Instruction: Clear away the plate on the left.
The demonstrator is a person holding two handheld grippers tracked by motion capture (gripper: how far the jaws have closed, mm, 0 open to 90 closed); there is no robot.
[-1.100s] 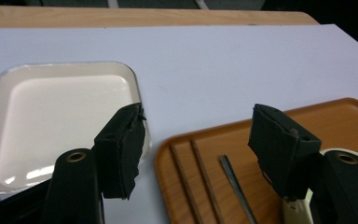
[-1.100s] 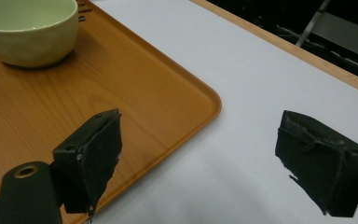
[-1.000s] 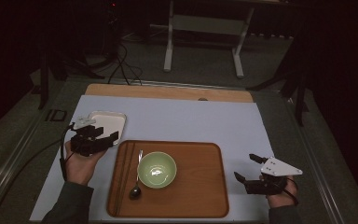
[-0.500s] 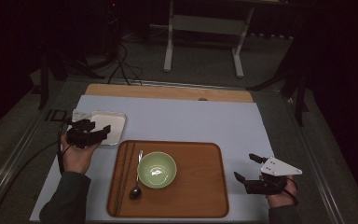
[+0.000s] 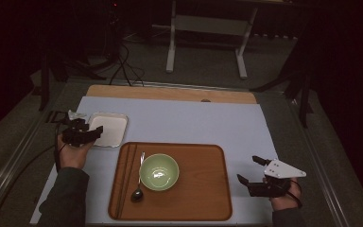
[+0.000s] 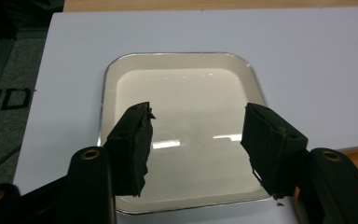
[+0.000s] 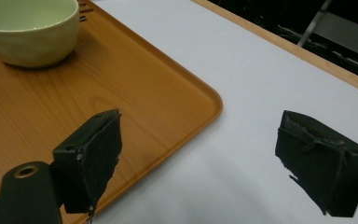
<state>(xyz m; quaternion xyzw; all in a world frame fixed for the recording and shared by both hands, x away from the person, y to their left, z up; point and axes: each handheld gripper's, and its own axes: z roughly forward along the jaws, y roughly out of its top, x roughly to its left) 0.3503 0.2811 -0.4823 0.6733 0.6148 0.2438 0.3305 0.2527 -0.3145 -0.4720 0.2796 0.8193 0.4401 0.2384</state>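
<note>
At ten o'clock on the worktop [image 5: 179,118], the left hand-held gripper [image 6: 196,135] hovers over the small metal tray [image 6: 116,65]

Its jaws stand wide apart and hold nothing, both poised above the tray's pale, empty floor near the near rim. At four o'clock the right hand-held gripper [image 7: 214,154] is likewise wide open and empty, just off the corner of the wooden tray [image 5: 208,198], which carries the green bowl [image 5: 159,171], a spoon [image 5: 138,189] and chopsticks [image 5: 125,175]. My judgement: the rim is thin and low, so a pinch landing on the glossy floor could slip, skidding the tray across the worktop or tipping it
</note>
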